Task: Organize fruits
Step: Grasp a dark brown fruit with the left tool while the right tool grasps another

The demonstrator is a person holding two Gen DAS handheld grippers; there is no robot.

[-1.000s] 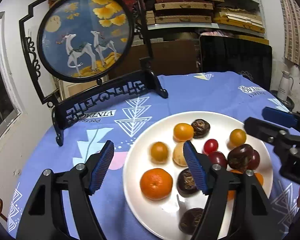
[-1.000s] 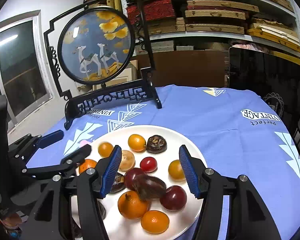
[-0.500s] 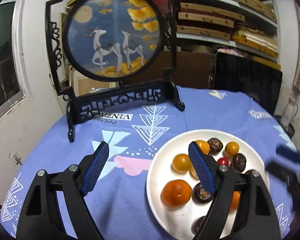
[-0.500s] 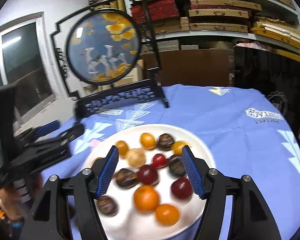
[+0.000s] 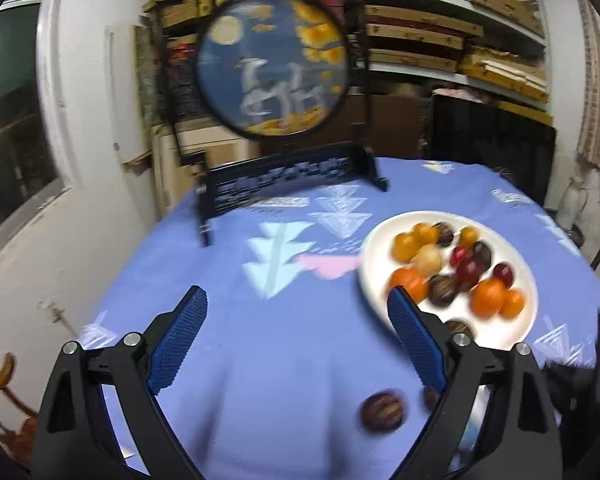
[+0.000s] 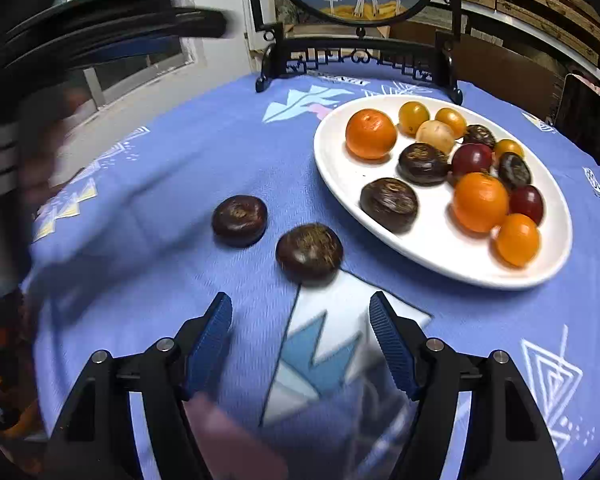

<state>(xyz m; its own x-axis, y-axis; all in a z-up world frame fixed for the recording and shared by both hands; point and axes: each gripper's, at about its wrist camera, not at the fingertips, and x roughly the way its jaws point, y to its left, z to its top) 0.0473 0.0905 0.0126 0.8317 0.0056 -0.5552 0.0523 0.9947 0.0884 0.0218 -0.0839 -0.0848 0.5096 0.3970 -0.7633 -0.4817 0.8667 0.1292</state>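
Two dark brown fruits lie on the blue-clothed bench [image 6: 180,152], left of the white plate [image 6: 336,184] of mixed fruits. The nearer fruit [image 6: 309,254] sits just beyond the right hand-held gripper [image 6: 300,320], untouched. The other fruit [image 6: 239,220] lies beside it. Left hand-held gripper [image 5: 296,312]: jaws just widened, released, empty. Right: released, empty.

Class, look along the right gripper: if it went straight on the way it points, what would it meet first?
Probably the nearer dark brown fruit on the blue tablecloth, just ahead of the open right gripper, before the white plate. Depth is uncertain; it might touch cloth first.
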